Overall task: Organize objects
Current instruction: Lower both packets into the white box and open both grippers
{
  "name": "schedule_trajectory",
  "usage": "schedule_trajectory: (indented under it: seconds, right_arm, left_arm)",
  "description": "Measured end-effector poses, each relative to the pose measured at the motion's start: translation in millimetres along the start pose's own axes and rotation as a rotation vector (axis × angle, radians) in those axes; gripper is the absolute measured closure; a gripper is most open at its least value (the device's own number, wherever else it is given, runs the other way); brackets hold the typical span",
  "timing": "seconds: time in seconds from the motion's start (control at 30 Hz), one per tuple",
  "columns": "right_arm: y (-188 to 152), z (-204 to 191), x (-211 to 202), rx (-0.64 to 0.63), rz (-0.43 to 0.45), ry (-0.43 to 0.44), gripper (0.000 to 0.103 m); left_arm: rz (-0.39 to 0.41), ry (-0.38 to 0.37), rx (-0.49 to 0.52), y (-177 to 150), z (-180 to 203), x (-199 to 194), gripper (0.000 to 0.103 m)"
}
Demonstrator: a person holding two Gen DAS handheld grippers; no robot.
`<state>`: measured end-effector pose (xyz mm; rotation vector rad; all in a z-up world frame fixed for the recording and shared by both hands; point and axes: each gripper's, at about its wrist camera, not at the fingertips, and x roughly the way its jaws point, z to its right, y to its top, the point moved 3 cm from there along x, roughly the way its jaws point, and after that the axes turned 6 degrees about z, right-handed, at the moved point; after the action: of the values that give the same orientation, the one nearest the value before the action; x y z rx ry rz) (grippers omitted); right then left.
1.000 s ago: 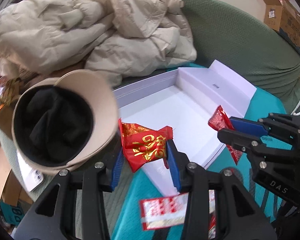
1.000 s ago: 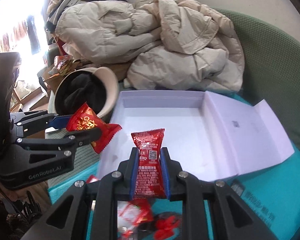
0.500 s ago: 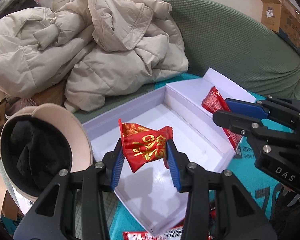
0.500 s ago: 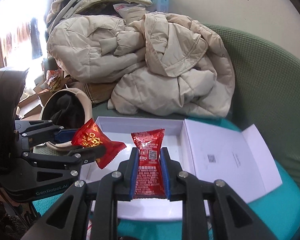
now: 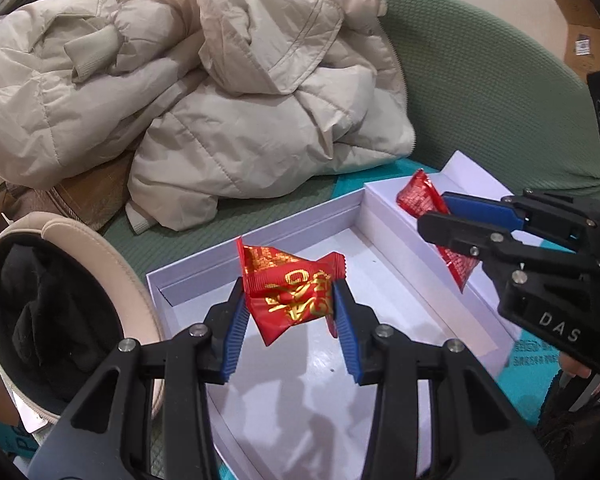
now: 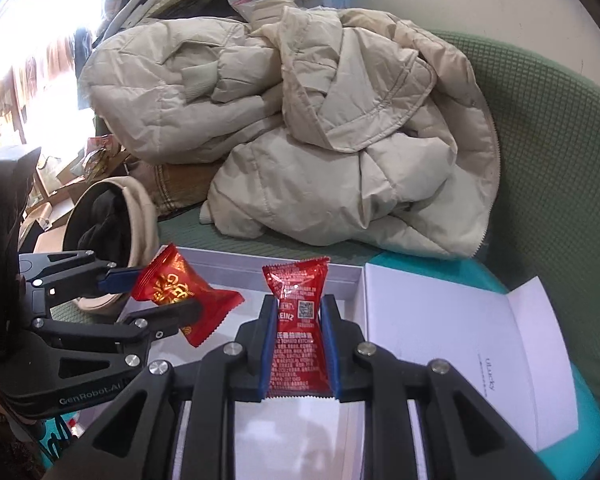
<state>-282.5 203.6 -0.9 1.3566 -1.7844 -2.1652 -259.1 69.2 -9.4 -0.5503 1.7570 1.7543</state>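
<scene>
My left gripper is shut on a red snack packet with gold lettering and holds it above the open white box. My right gripper is shut on a red ketchup sachet and holds it over the box's near edge. In the left wrist view the right gripper and its sachet are at the right, over the box's lid side. In the right wrist view the left gripper and its packet are at the left.
A beige puffer jacket lies heaped on the green sofa behind the box. A beige hat with black lining sits left of the box. The box lid lies open to the right on a teal cloth. A cardboard box stands at far right.
Both grippers have moved forward over the white box with their packets still held. The packets that lay on the teal cloth have dropped out of view below.
</scene>
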Motion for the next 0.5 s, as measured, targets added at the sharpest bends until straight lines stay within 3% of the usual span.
schedule_trajectory:
  seconds: [0.17, 0.5]
  right_arm:
    - [-10.2, 9.5, 15.3, 0.033, -0.02, 0.035, 0.082]
    - [-17.0, 12.4, 27.3, 0.068, -0.061, 0.045, 0.081]
  left_arm:
    - [-0.008, 0.048, 0.028, 4.4, 1.7, 15.8, 0.064]
    - [-0.084, 0.054, 0.02, 3.8, -1.6, 43.5, 0.064]
